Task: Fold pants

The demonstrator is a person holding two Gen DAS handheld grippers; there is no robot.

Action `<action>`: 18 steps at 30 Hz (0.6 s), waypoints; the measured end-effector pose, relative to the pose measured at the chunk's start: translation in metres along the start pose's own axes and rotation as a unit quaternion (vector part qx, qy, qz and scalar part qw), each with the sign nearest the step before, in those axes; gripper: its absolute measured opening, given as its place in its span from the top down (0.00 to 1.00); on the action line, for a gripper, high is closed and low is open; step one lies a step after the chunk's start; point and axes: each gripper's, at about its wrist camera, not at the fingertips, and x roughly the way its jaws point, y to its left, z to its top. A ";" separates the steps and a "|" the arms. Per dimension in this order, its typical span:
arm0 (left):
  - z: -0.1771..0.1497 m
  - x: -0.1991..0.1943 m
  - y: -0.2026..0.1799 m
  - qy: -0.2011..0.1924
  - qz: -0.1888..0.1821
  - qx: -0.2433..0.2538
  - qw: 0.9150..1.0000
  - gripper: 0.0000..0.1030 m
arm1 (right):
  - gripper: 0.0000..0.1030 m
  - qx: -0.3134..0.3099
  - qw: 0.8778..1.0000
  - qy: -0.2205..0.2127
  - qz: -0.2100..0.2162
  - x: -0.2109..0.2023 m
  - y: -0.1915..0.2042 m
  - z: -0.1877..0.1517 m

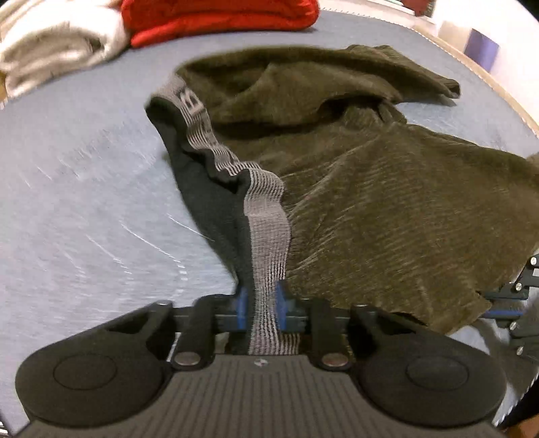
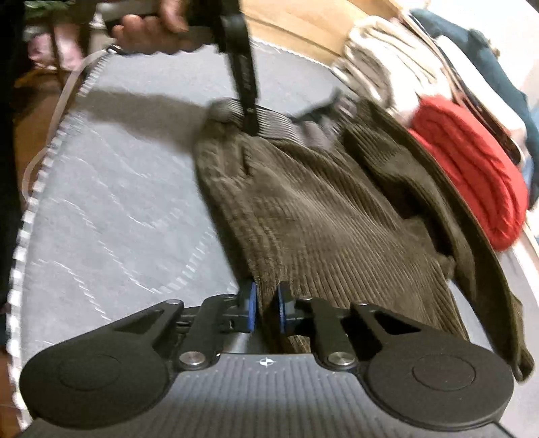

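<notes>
Olive corduroy pants [image 1: 370, 202] with a grey striped waistband [image 1: 269, 236] lie rumpled on a grey-blue mattress [image 1: 84, 202]. My left gripper [image 1: 262, 303] is shut on the waistband, which runs up between its blue pads. In the right wrist view the same pants [image 2: 320, 219] spread away from my right gripper [image 2: 266, 306], which is shut on a corduroy edge. Further off in that view the left gripper [image 2: 251, 124] pinches the waistband [image 2: 279, 124], held by a hand [image 2: 151, 37]. The right gripper's frame [image 1: 515, 303] shows at the left wrist view's right edge.
Folded red cloth [image 1: 219, 17] and pale folded cloth [image 1: 50, 43] sit at the mattress's far end. In the right wrist view red cloth [image 2: 471, 168], white folded cloth [image 2: 387, 67] and a dark blue garment [image 2: 488, 67] lie to the right. The mattress edge [image 2: 33, 202] runs on the left.
</notes>
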 end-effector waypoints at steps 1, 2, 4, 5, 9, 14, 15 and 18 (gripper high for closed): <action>0.000 -0.011 0.002 -0.002 0.009 0.009 1.000 0.95 | 0.91 -0.011 1.000 -0.007 0.007 -0.005 0.004 0.004; -0.001 -0.022 0.007 -0.002 0.010 0.013 1.000 0.95 | 0.94 -0.022 1.000 -0.013 0.014 -0.011 0.009 0.008; -0.004 -0.043 0.015 0.000 0.020 0.032 0.999 1.00 | 1.00 -0.023 0.994 -0.051 0.088 -0.032 0.016 0.019; -0.008 -0.049 0.016 0.009 0.056 0.054 0.997 1.00 | 1.00 -0.019 0.989 -0.073 0.126 -0.044 0.023 0.026; -0.017 -0.059 0.045 -0.008 0.037 0.005 0.999 0.97 | 1.00 -0.036 0.992 -0.084 0.085 -0.042 0.057 0.043; -0.016 -0.042 0.035 -0.031 -0.040 -0.035 0.998 0.70 | 0.71 -0.005 0.999 -0.045 -0.020 -0.034 0.037 0.028; -0.016 -0.034 0.031 -0.028 -0.050 -0.038 0.998 0.58 | 0.61 0.004 0.999 -0.034 -0.029 -0.032 0.030 0.023; -0.019 -0.012 0.023 -0.019 -0.044 -0.046 0.998 0.49 | 0.50 -0.001 0.999 0.004 -0.053 -0.022 0.019 0.003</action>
